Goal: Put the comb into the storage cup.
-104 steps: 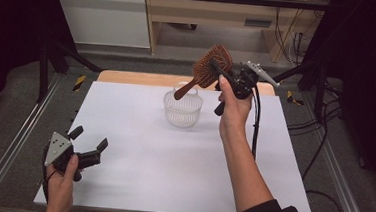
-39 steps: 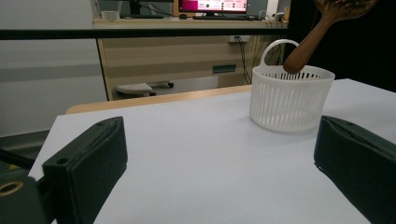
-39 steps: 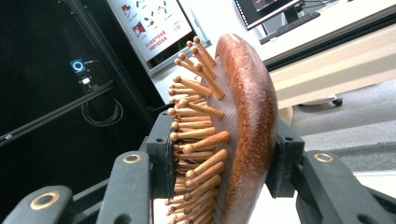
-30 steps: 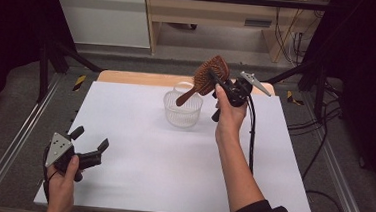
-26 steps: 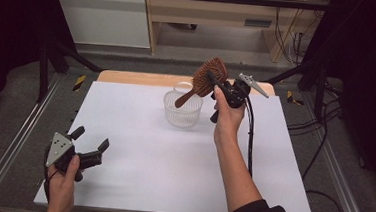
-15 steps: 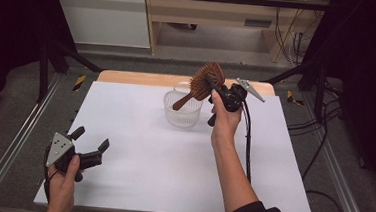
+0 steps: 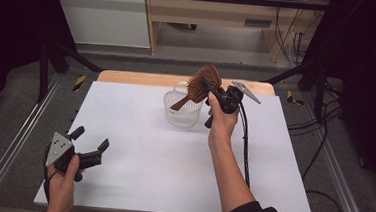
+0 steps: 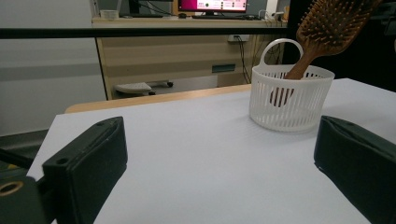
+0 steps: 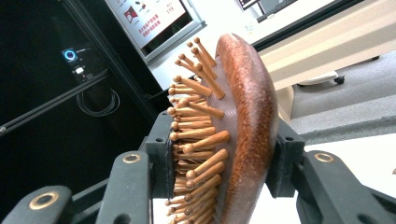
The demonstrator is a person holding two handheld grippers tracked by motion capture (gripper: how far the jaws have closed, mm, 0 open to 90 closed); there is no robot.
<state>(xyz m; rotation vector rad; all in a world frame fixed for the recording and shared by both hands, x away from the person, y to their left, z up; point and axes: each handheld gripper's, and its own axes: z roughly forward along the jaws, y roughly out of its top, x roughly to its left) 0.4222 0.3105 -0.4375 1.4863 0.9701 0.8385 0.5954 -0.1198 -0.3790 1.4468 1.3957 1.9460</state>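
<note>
The right gripper had its jaws clamped on the head of the wooden paddle hairbrush, one pad against the bristle side and the other against the smooth back, plain in the right gripper view. The brush hung tilted over the far middle of the white table, its handle dipping down into the small white slotted basket, the bristled head well above the rim. Down at the near left corner, the left gripper sat low in the person's hand, jaws spread wide with nothing between them, pointed across the bare tabletop toward the basket.
</note>
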